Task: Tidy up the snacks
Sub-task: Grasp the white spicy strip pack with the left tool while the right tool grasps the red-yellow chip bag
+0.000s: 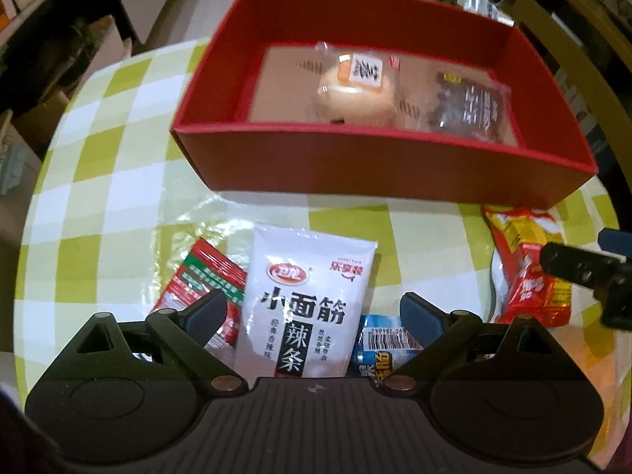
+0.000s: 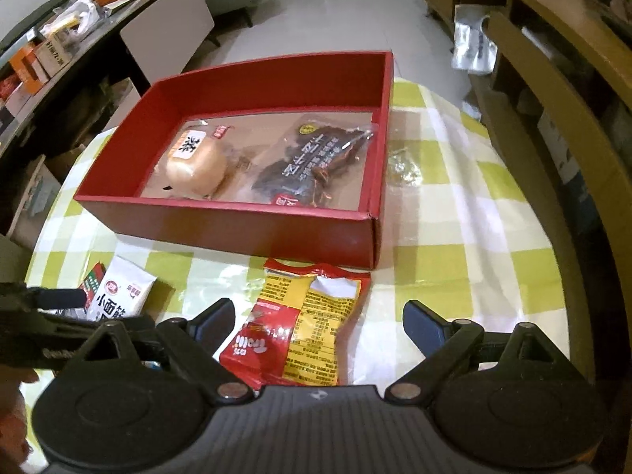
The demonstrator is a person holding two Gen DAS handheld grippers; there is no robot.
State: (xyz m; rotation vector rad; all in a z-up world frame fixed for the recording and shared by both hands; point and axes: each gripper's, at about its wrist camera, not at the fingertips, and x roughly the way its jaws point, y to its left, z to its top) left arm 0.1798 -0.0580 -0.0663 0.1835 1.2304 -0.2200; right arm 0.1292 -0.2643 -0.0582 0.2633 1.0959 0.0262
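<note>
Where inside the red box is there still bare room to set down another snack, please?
The left end of the red box, between its left wall and the bun, is bare cardboard, as is the strip along the back wall. The right half is crowded by the dark packet. Outside, the tablecloth right of the box is free.

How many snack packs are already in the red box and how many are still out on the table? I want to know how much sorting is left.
In the red box: 2, the bun pack and the dark snack pack.
On the table: 4, the white pack, red-green pack, blue pack, red-yellow pack.
Total: 6
</note>
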